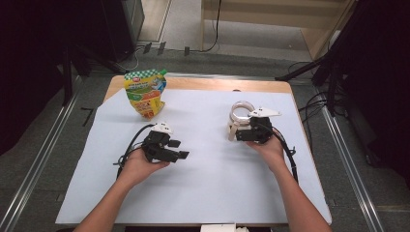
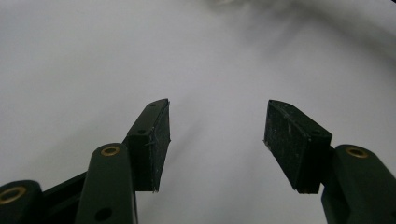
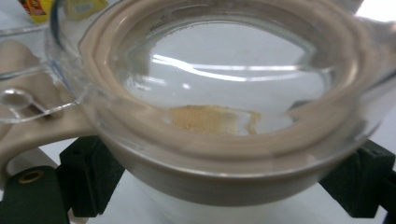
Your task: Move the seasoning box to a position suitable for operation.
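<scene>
The clear jar [image 3: 219, 107] with its beige-rimmed flip lid sits at about two o'clock on the white sheet [image 1: 203, 193], between the jaws of the right gripper [image 1: 241, 131]. In the right gripper view the black pads press against the jar's wall on both sides below the rim, so that gripper is clamped on it. A small heap of tan powder [image 3: 210, 119] lies at the bottom, seen through the open mouth; the clear lid [image 3: 28, 93] hangs off to nine o'clock of the rim in that view.

The main risk, as I judge it, is the smooth rounded wall: if the hand tips or swings the jar quickly, it could rotate or slide in the pads, and with the lid open the powder would spill onto the sheet. The loose lid could also swing and catch on a jaw.

The left gripper [image 1: 180, 149] rests at about nine o'clock of the sheet's centre, its jaws standing apart with nothing between them, bare sheet beneath. If it comes across to help, a careless approach could knock the jar.

The printed refill pouch [image 1: 145, 94] stands at eleven o'clock, well apart; a wide sweep could topple it.
</scene>
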### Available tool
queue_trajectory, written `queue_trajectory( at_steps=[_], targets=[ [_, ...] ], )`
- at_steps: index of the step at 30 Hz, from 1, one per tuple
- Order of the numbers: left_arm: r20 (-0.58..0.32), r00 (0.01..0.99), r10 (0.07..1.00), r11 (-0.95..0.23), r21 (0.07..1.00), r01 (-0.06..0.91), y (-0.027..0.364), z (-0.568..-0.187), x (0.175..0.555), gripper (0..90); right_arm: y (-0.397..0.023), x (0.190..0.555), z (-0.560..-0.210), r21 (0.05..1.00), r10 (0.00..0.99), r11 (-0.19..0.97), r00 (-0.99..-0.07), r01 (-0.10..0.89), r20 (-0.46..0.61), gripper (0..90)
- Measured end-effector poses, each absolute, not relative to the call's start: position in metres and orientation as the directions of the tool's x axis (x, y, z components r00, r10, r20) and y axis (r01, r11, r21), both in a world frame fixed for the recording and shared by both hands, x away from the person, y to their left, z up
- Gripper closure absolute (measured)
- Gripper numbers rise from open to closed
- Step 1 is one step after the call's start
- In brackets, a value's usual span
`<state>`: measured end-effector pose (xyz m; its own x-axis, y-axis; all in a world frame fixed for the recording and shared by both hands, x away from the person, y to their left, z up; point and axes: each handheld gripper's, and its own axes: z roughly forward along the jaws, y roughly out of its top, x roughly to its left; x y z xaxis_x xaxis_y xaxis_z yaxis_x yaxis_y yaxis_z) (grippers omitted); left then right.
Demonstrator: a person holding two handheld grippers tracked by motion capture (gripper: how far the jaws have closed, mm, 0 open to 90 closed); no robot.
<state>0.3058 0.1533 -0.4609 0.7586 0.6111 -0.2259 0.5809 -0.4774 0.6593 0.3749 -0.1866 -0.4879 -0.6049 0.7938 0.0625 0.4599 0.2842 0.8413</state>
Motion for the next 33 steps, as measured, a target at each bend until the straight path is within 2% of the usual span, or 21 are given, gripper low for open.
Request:
queue_trajectory(
  at_steps=[23,33],
  targets=[
    [-0.233,0.735,0.636,-0.449,0.663,0.599,0.160,-0.461,0.309,40.5,-0.128,0.350,-0.488,0.817,0.667,0.412,-0.744,0.405,0.033,12.1],
    [-0.231,0.731,0.643,-0.447,0.661,0.602,0.161,-0.461,0.310,40.5,-0.106,0.335,-0.493,0.807,0.576,0.465,-0.817,0.362,0.034,12.1]
  ],
)
